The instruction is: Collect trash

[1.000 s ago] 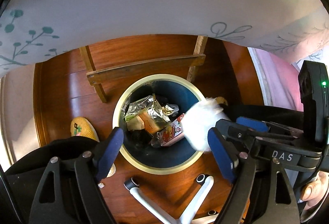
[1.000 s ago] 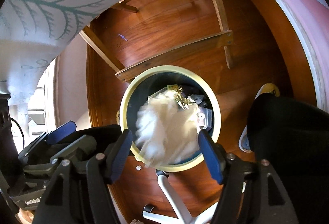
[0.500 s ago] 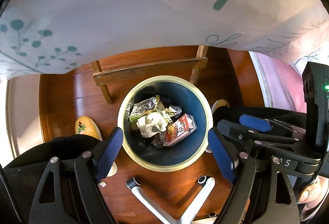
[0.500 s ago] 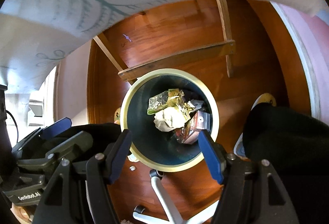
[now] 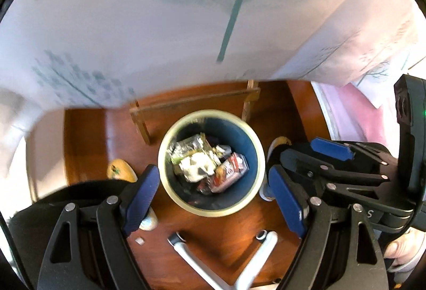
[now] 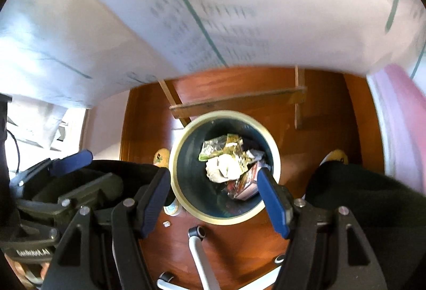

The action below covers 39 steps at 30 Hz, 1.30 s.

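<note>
Left wrist view is showing the left gripper (image 5: 213, 191) spread and empty above the waste bin (image 5: 170, 183), where the crumpled white paper (image 5: 197, 167) is lying on foil wrappers. The right gripper (image 6: 214, 203) is likewise gaping, holding nothing. Both are hanging just under the tablecloth (image 5: 159, 24) overhang; rising blindly, I judge, risks snagging it.

My left gripper (image 5: 213, 194) and right gripper (image 6: 215, 199) match: black skeletal arms with silver screws, blue pads (image 5: 141, 199). Black trousers (image 6: 367, 199) and yellow slippers (image 5: 121, 170) show below.
</note>
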Available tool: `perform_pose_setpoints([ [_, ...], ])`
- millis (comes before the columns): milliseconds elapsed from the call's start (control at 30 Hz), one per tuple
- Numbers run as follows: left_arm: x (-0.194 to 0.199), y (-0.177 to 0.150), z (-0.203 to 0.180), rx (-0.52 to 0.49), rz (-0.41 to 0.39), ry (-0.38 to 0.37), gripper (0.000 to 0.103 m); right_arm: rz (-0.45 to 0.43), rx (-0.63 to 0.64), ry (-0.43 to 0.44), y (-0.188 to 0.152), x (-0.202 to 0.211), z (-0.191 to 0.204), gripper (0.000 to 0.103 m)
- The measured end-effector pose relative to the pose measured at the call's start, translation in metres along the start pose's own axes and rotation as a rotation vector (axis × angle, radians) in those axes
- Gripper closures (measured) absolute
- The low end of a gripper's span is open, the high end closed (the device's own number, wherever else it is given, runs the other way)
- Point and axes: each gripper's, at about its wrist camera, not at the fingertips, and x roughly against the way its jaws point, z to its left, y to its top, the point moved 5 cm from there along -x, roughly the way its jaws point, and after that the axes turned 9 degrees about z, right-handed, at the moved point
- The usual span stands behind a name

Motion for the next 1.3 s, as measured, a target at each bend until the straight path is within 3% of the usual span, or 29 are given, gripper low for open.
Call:
perform_pose_setpoints([
  [367, 0.108, 0.025, -0.010, -0.047, -0.191, 0.032, 0.020, -0.131, 0.147, -0.084, 0.019, 0.091, 0.022, 0.035],
  [533, 0.158, 0.037, -0.017, -0.057, -0.278, 0.073, 0.020, -0.231, 0.205, -0.070, 0.030, 0.150, 0.044, 0.035],
  [700, 0.205, 0.046, -0.020, -0.020, -0.374, 0.141, 0.020, -0.358, 0.229, -0.093, 0.038, 0.210, 0.064, 0.035],
  [833, 0.237, 0.050, -0.019, 0.028, -0.430, 0.137, 0.020, -0.439, 0.217, -0.094, 0.041, 0.252, 0.076, 0.035],
  [1033, 0.268, 0.051, -0.026, 0.070, -0.484, 0.141, 0.020, -0.532, 0.228, -0.107, 0.044, 0.294, 0.090, 0.035],
  [1300, 0.287, 0.050, -0.037, 0.081, -0.531, 0.172, 0.020, -0.594, 0.240, -0.098, 0.042, 0.317, 0.102, 0.035],
])
